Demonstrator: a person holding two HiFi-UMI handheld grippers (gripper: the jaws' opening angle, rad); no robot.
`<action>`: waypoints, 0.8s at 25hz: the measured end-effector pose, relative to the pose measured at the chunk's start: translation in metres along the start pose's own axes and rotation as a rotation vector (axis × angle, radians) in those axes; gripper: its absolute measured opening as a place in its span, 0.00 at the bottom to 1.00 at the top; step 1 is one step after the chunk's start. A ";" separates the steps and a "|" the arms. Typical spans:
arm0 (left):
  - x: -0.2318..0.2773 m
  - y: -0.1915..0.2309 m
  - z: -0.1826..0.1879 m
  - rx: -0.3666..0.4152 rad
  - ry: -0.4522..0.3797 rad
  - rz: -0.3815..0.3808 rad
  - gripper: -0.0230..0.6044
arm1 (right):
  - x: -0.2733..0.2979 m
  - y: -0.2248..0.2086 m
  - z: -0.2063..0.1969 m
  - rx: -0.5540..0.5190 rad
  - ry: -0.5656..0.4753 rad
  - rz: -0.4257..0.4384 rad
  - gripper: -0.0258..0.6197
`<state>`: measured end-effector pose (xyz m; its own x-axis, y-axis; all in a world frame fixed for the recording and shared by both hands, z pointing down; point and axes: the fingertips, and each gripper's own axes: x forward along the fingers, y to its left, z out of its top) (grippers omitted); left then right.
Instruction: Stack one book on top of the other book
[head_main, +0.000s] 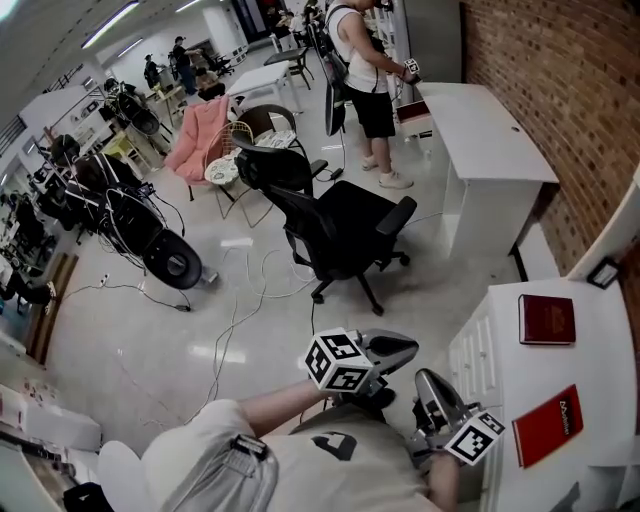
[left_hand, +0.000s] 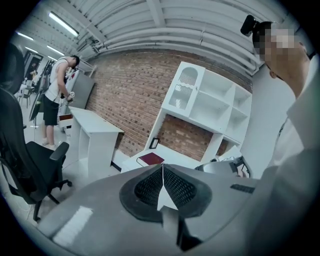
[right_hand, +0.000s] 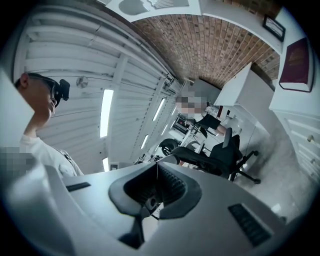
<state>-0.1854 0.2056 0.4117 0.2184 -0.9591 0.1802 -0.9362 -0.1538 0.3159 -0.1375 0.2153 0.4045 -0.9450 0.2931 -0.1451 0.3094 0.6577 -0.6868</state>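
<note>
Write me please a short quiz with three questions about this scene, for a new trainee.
1. True or false: the dark red book lies on top of the bright red book.
2. The left tool is: A) open; B) shut and empty; C) shut on a book.
3. On what do both books lie?
Key: 1 false, they lie apart; 2 B; 3 the white table.

Brick wall (head_main: 560, 70) seen at right. White desk (head_main: 490, 140) set beside it. Black office chair (head_main: 345, 235) parked on glossy pale floor (head_main: 150, 340); cables (head_main: 240, 300) strewn nearby. Ceiling strip lights (head_main: 110, 22) lit. White shelf unit (left_hand: 210, 102) backed by brick.
</note>
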 end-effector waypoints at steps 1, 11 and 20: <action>0.006 0.003 0.001 0.000 0.008 -0.008 0.05 | -0.001 -0.006 0.003 0.013 -0.009 -0.012 0.05; 0.066 0.066 0.040 -0.002 -0.023 -0.142 0.05 | 0.025 -0.067 0.065 -0.030 -0.085 -0.100 0.05; 0.149 0.103 0.061 -0.083 0.050 -0.243 0.05 | -0.005 -0.109 0.125 -0.002 -0.129 -0.352 0.05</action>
<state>-0.2659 0.0328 0.4145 0.4498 -0.8829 0.1350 -0.8290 -0.3566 0.4308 -0.1795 0.0553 0.3917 -0.9991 -0.0407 0.0114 -0.0368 0.7042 -0.7090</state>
